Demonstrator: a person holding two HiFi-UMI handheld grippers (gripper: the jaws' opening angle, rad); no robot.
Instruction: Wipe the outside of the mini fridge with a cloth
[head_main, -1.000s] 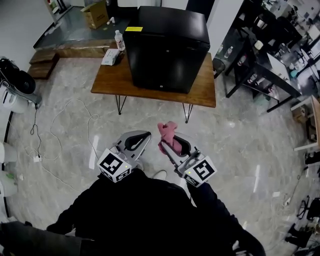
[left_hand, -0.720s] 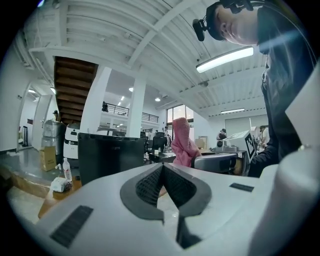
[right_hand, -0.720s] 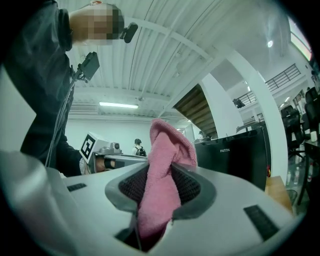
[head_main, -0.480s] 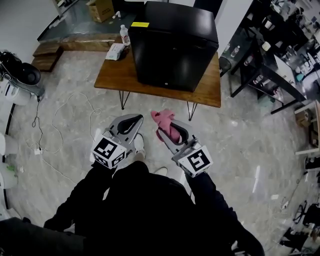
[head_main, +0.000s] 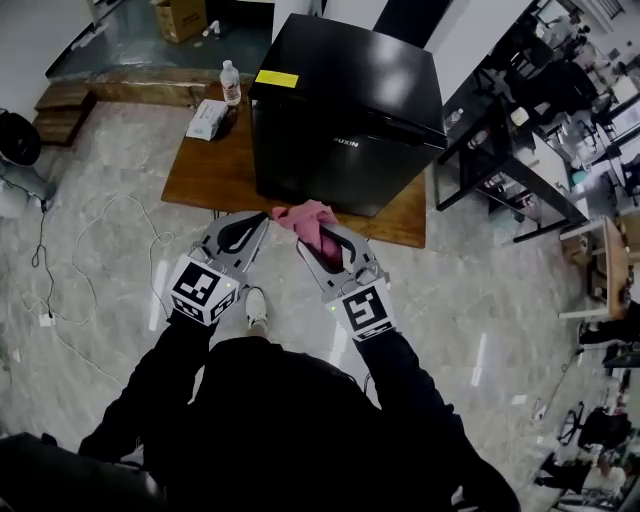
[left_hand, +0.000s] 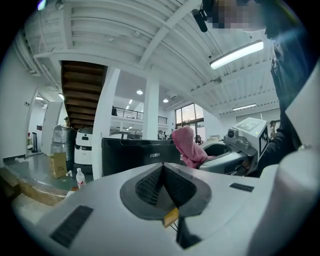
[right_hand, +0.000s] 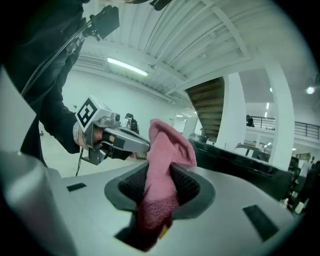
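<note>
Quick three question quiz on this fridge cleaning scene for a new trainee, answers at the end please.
1. Which gripper holds the pink cloth? A) left B) right C) neither
2. True or false: the left gripper is shut with nothing in it.
3. Fill in: the black fridge stands on a wooden ___.

Key: 1 B, the right gripper is shut on it; 2 true; 3 table.

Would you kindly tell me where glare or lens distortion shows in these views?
Head view: lights glare on the fridge top and floor. Left gripper view: fisheye bending, dark corners, bright ceiling light. Right gripper view: same fisheye; cloth in the claw slightly soft.
</note>
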